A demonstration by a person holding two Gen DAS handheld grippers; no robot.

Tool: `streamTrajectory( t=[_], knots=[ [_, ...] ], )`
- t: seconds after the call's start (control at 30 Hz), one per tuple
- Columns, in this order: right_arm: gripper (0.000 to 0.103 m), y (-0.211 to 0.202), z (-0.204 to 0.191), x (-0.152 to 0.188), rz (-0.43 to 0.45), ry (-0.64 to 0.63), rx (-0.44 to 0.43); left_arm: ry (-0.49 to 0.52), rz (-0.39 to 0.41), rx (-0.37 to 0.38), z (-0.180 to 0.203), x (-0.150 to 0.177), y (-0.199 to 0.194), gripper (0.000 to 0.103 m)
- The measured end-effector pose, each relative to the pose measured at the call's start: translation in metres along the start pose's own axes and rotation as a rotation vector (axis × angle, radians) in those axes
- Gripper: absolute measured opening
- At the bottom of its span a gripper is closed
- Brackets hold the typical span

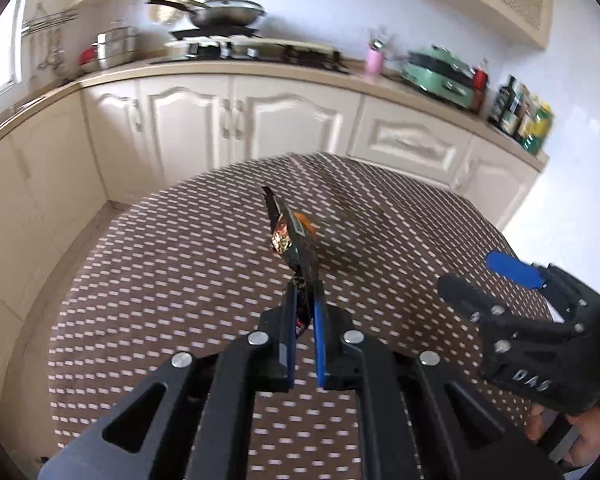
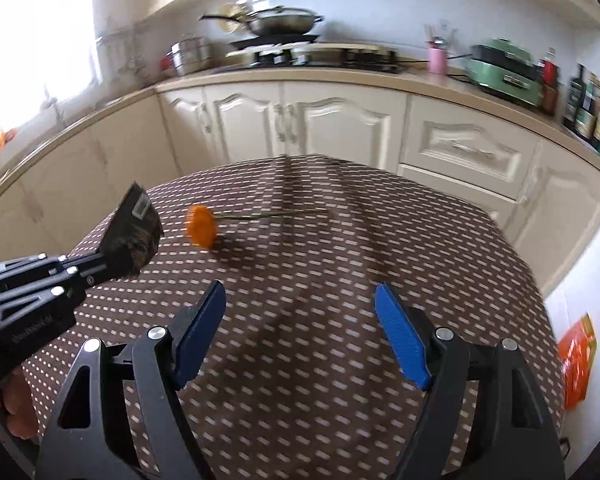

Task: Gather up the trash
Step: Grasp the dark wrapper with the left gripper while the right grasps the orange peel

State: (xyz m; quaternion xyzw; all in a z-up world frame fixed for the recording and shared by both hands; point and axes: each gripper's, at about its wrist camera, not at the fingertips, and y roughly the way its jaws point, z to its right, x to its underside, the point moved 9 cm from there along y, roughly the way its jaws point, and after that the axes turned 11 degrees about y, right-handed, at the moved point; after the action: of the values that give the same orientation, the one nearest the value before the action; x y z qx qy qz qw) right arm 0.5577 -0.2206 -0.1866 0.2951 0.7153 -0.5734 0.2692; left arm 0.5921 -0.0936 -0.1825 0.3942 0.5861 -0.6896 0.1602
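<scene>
Left gripper [image 1: 305,300] clamps the dark wrapper [image 1: 290,232]; right gripper [image 2: 300,332] gapes empty, orange flower [image 2: 201,227] likely next.

My wrapper [image 1: 296,240] looks like glossy, crinkled foil. My pads [image 2: 400,334] are ribbed blue plastic on matt black fingers with shiny metal pins. The tablecloth [image 2: 320,360] is matt patterned cloth.

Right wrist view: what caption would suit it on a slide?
Open right gripper hovers above the dotted table near an orange flower; left gripper holds a dark wrapper.
</scene>
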Motion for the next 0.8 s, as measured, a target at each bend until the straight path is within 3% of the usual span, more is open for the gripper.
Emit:
streamTrajectory(
  t=[0.17,0.3,0.47,0.5,0.53,0.6,0.8],
  knots=[
    [0.074,0.033,-0.044,-0.006,-0.046,-0.066,-0.031,-0.066,0.005,-0.064,-0.045,0.001,-0.002,0.007],
    [0.072,0.064,-0.067,-0.009,-0.112,-0.04,-0.067,-0.12,0.01,-0.082,-0.075,0.008,0.0,0.007],
    [0.059,0.098,-0.078,-0.015,-0.14,-0.007,-0.03,-0.141,0.016,-0.087,-0.096,0.018,-0.004,0.007],
    [0.05,0.103,-0.078,-0.016,-0.14,0.002,-0.017,-0.143,0.016,-0.086,-0.098,0.02,-0.005,0.007],
    [0.031,0.106,-0.079,-0.018,-0.134,0.009,-0.008,-0.144,0.017,-0.084,-0.101,0.022,-0.007,0.007],
    [0.017,0.108,-0.08,-0.019,-0.127,0.001,0.004,-0.138,0.019,-0.086,-0.104,0.026,-0.011,0.007],
    [0.015,0.07,-0.097,-0.013,-0.059,-0.054,-0.026,-0.14,0.038,-0.1,-0.115,0.038,-0.039,0.007]
  ],
)
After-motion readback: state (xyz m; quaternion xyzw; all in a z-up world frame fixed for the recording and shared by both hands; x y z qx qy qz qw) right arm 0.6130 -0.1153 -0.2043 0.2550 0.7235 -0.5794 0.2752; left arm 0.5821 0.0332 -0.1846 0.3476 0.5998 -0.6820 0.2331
